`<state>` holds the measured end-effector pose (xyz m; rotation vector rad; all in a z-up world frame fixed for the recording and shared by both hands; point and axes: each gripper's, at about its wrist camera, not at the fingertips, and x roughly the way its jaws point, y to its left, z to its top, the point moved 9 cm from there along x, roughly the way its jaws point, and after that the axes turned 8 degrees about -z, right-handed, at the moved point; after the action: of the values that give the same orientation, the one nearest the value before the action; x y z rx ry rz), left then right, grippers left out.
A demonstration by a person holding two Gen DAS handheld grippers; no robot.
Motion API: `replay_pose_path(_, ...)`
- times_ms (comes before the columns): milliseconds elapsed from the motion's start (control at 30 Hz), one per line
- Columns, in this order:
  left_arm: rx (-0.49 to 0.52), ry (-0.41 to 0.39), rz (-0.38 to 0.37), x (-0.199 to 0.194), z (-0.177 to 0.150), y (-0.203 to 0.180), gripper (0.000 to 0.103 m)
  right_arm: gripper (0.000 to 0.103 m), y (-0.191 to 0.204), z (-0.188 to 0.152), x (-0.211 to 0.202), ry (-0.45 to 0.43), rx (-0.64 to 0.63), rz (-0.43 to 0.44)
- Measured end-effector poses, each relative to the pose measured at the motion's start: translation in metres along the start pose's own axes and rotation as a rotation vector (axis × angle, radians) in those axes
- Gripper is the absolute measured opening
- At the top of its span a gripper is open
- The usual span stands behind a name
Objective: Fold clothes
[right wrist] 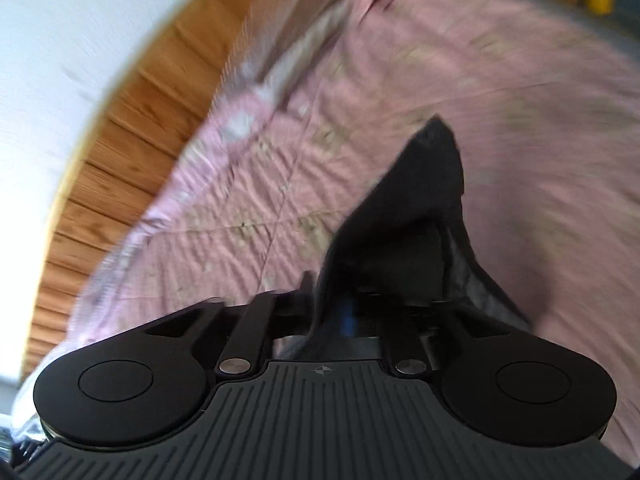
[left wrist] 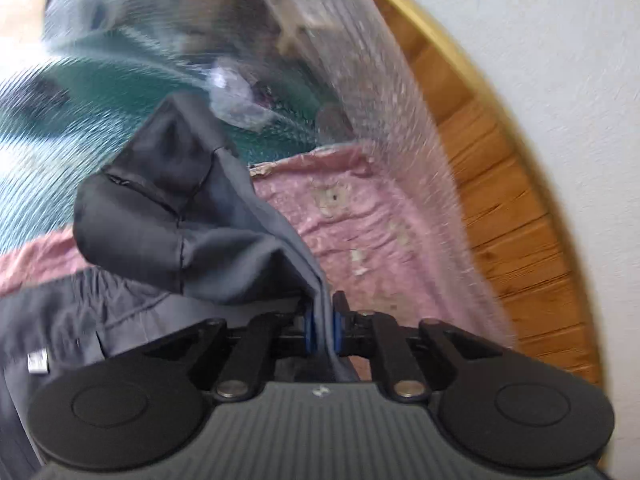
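A dark grey garment [left wrist: 168,216] hangs bunched in the left wrist view, its edge pinched between my left gripper's [left wrist: 323,330] blue-padded fingers. More of it lies at lower left, with a small label [left wrist: 38,362]. In the right wrist view my right gripper [right wrist: 340,316] is shut on a dark fold of the same garment [right wrist: 404,232], which rises in a point over the fingers. Both views are motion-blurred. The right fingertips are hidden by cloth.
A pink patterned bedspread [right wrist: 400,80] lies under both grippers. A wooden bed frame [left wrist: 496,184] runs along a white wall [left wrist: 560,40]; the frame [right wrist: 120,152] also shows in the right wrist view. Teal and grey bedding [left wrist: 132,68] lies beyond.
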<state>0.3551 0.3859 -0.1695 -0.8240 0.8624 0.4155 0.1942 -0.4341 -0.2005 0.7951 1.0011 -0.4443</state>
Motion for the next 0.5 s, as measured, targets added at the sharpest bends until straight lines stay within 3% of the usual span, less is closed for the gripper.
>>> replay_pose_path(33, -0.001, 0.002, 0.059, 0.019, -0.003, 0.003, 0.009, 0.041, 0.004, 0.006, 0.016, 0.004, 0.030, 0.006)
replay_pose_path(67, -0.019, 0.003, 0.050, 0.031, -0.008, 0.003, 0.009, 0.041, 0.006, 0.007, 0.020, -0.005, 0.043, 0.027)
replay_pose_path(133, -0.020, -0.018, -0.067, 0.036, -0.020, 0.001, 0.011, 0.042, 0.009, 0.008, 0.022, -0.035, 0.043, 0.067)
replay_pose_path(200, 0.063, -0.048, -0.081, 0.031, -0.031, 0.004, 0.012, 0.044, 0.004, 0.003, 0.003, -0.123, -0.075, 0.090)
replay_pose_path(300, 0.160, -0.085, -0.081, 0.011, -0.042, 0.009, 0.011, 0.046, -0.023, -0.008, -0.021, -0.227, -0.285, -0.002)
replay_pose_path(400, 0.195, -0.125, -0.093, -0.025, -0.053, 0.017, 0.011, 0.048, -0.050, -0.012, -0.018, -0.250, -0.436, -0.070)
replay_pose_path(500, 0.199, -0.155, -0.087, -0.068, -0.072, 0.028, 0.012, 0.048, -0.055, -0.008, 0.008, -0.225, -0.560, -0.036)
